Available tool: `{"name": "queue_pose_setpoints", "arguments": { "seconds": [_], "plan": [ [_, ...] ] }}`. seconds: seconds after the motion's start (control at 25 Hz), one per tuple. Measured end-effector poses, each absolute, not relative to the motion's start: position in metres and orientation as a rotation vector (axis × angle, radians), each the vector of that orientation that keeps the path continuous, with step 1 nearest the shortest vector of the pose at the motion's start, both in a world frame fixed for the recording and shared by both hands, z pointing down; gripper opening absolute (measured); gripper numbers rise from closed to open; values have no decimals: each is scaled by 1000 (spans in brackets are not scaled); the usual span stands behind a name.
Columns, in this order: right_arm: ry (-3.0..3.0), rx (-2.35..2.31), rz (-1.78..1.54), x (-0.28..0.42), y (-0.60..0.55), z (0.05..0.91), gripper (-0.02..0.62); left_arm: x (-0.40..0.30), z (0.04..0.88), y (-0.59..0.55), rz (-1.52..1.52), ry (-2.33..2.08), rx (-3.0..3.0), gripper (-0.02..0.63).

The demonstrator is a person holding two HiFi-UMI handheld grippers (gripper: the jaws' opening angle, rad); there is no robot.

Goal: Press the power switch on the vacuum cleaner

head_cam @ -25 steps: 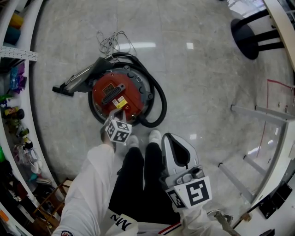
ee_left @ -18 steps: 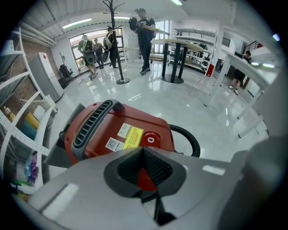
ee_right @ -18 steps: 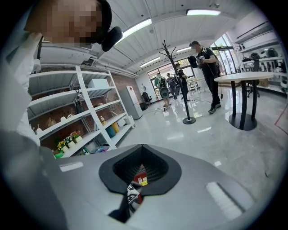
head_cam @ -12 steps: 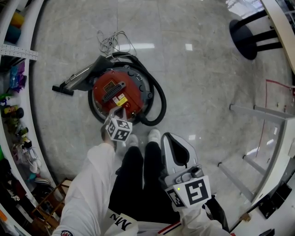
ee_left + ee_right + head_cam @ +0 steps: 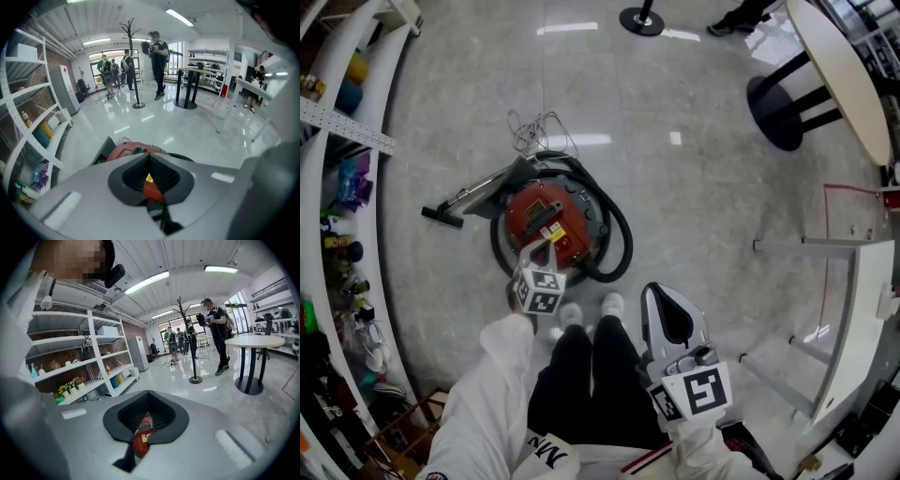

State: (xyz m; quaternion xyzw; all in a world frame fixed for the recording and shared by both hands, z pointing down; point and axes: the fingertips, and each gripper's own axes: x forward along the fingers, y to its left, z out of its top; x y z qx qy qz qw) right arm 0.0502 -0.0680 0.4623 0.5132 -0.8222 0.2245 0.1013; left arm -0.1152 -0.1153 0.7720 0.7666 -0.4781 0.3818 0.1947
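Note:
A round red vacuum cleaner [image 5: 549, 217] sits on the grey floor with its black hose [image 5: 621, 234] looped round it. Its nozzle [image 5: 442, 214] points left, and a tangled white cord [image 5: 534, 129] lies behind it. My left gripper [image 5: 546, 247] is shut and empty. Its tips hang over the vacuum's near edge; whether they touch it is unclear. In the left gripper view the closed gripper [image 5: 150, 157] covers most of the red vacuum [image 5: 133, 149]. My right gripper [image 5: 671, 323] is shut and empty, held by my right leg. Through its gap shows the vacuum [image 5: 141, 439].
White shelving [image 5: 337, 187] full of small items curves along the left. A round table [image 5: 839, 66] on a black base stands at the top right, and a white metal frame [image 5: 853, 281] at the right. My shoes [image 5: 591, 309] stand just short of the vacuum. People [image 5: 157, 56] stand far off.
The head view has pulled back and tilted up, so more floor and the table show. The left gripper stays over the vacuum's near edge. The right gripper has hardly moved.

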Motion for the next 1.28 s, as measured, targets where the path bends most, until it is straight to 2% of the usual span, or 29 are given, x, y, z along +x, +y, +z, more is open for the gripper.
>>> {"name": "queue_pose_setpoints", "arguments": {
  "seconds": [0.56, 1.28],
  "plan": [
    [-2521, 1511, 494, 52, -67, 375, 1, -147, 569, -112, 776, -1606, 2253, 0],
    [-2590, 1463, 409, 68, -92, 334, 1, -143, 416, -102, 592, -1739, 2333, 0]
  ]
}}
